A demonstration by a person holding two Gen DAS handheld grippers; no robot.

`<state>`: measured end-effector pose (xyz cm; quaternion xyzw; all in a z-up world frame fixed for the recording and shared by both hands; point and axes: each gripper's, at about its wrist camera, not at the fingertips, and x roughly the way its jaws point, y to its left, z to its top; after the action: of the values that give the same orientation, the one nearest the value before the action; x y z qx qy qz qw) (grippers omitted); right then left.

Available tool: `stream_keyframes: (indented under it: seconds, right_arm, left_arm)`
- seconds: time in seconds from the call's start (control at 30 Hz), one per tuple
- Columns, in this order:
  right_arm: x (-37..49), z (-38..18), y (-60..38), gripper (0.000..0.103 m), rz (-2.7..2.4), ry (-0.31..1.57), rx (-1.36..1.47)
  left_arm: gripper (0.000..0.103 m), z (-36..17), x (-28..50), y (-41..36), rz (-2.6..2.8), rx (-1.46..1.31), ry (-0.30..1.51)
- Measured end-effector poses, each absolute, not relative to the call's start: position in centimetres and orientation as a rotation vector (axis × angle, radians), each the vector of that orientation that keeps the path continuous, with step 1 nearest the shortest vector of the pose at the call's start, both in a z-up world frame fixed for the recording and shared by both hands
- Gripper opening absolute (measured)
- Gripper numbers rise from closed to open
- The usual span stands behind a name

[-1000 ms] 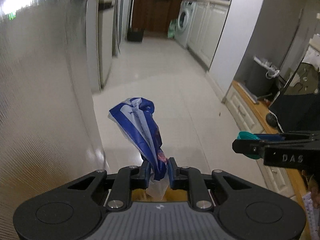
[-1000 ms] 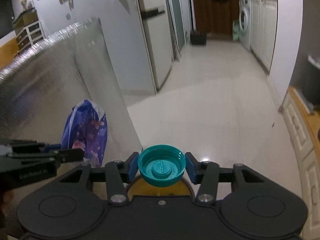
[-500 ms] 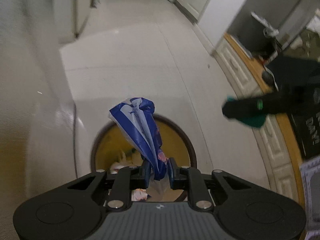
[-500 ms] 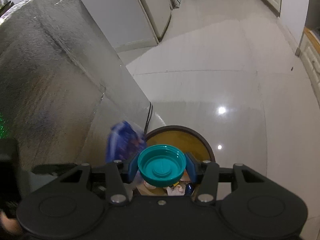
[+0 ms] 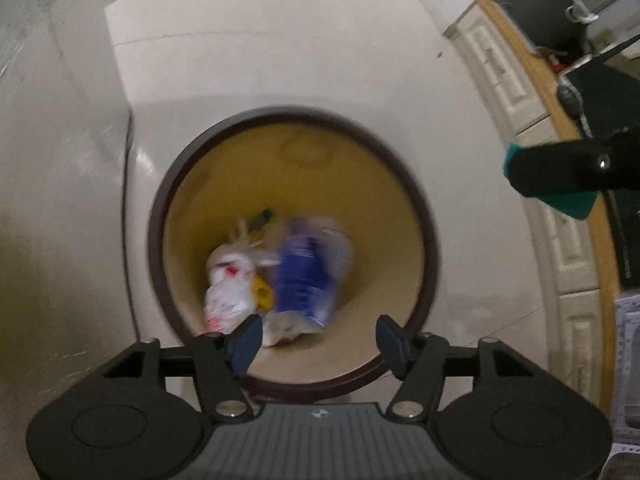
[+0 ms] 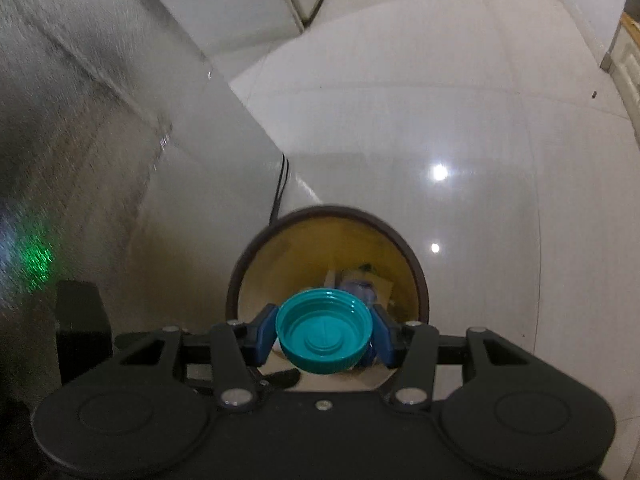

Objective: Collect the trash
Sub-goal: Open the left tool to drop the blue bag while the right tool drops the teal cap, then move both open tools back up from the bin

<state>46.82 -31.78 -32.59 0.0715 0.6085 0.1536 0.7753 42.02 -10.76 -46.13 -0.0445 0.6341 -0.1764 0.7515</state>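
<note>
Left tool jaws opening, nothing between; blue wrapper inside bin directly below. Right tool grips teal cap, over bin's near rim.

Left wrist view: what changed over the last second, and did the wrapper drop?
Both grippers tipped down over the round bin. The left gripper let go: its jaws are opening with nothing between them, and the blue and white wrapper is inside the bin, blurred, among other trash. Unchanged: the right gripper still clamps the teal cap, now above the bin's mouth.
</note>
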Motion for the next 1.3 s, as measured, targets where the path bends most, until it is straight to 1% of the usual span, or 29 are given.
stream_keyframes:
  seconds: [0.3, 0.47, 0.5, 0.53, 0.57, 0.63, 0.8, 0.87, 0.93, 1.03, 1.3]
  right_arm:
    - [46.8, -37.3, -30.0, 0.051, 0.353, 1.424, 0.042]
    - [46.4, -38.8, -29.3, 0.051, 0.401, 1.454, 0.083]
    - [46.3, -38.9, -29.1, 0.053, 0.415, 1.46, 0.096]
    - [46.3, -38.8, -28.9, 0.058, 0.425, 1.461, 0.101]
    - [46.1, -38.7, -28.6, 0.067, 0.428, 1.456, 0.091]
    - [45.8, -38.6, -28.2, 0.074, 0.425, 1.442, 0.042]
    - [45.6, -38.4, -28.9, 0.083, 0.388, 1.443, 0.026]
    - [45.5, -38.4, -29.5, 0.093, 0.368, 1.441, 0.037]
    - [45.2, -38.1, -30.0, 0.098, 0.356, 1.438, 0.041]
    - [44.7, -37.5, -30.6, 0.102, 0.343, 1.423, 0.041]
    - [43.2, -34.4, -31.2, 0.103, 0.325, 1.355, 0.047]
  left_arm:
    - [0.08, -45.3, 41.8, -9.2, -0.326, -0.046, 1.386]
    - [0.088, -44.7, 41.4, -8.7, -0.304, -0.033, 1.384]
    - [0.09, -44.6, 41.3, -8.6, -0.297, -0.027, 1.385]
    - [0.091, -44.5, 41.2, -8.5, -0.291, -0.022, 1.386]
    - [0.092, -44.4, 41.2, -8.4, -0.284, -0.018, 1.387]
    - [0.094, -44.2, 41.1, -8.1, -0.271, -0.012, 1.39]
    - [0.101, -43.6, 41.0, -7.7, -0.252, -0.005, 1.394]
    - [0.102, -43.2, 40.8, -7.7, -0.245, 0.002, 1.389]
    - [0.103, -42.7, 40.7, -7.6, -0.237, 0.005, 1.381]
    - [0.103, -41.9, 40.5, -7.5, -0.221, 0.004, 1.374]
    - [0.103, -39.0, 39.8, -7.3, -0.189, 0.007, 1.33]
